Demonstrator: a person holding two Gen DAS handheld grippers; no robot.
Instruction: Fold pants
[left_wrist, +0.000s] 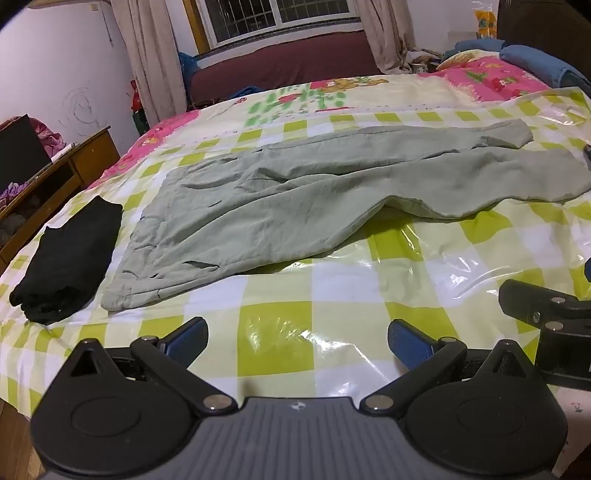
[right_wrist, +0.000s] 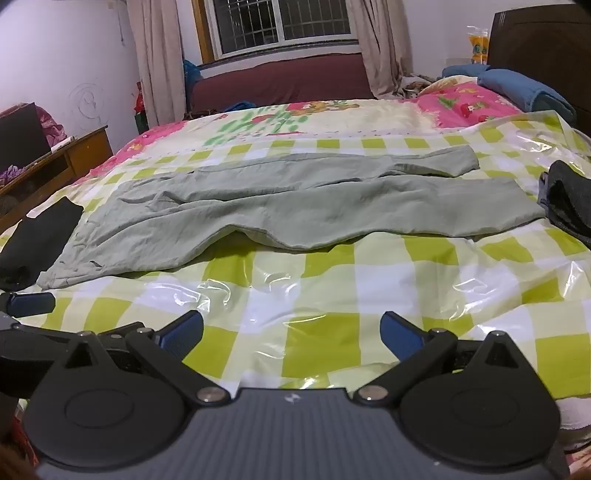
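Light green pants (left_wrist: 295, 195) lie spread out across the bed, waistband at the left near edge, both legs stretching to the right, the near leg bunched up in the middle. They also show in the right wrist view (right_wrist: 288, 206). My left gripper (left_wrist: 297, 341) is open and empty, above the checked cover in front of the waistband. My right gripper (right_wrist: 291, 334) is open and empty, in front of the near leg. Part of the right gripper (left_wrist: 546, 314) shows at the right edge of the left wrist view.
A folded black garment (left_wrist: 70, 254) lies left of the pants. A dark grey garment (right_wrist: 569, 199) lies at the leg ends on the right. The bed (right_wrist: 332, 295) has a glossy green-checked plastic cover. A wooden cabinet (left_wrist: 55, 177) stands left of the bed.
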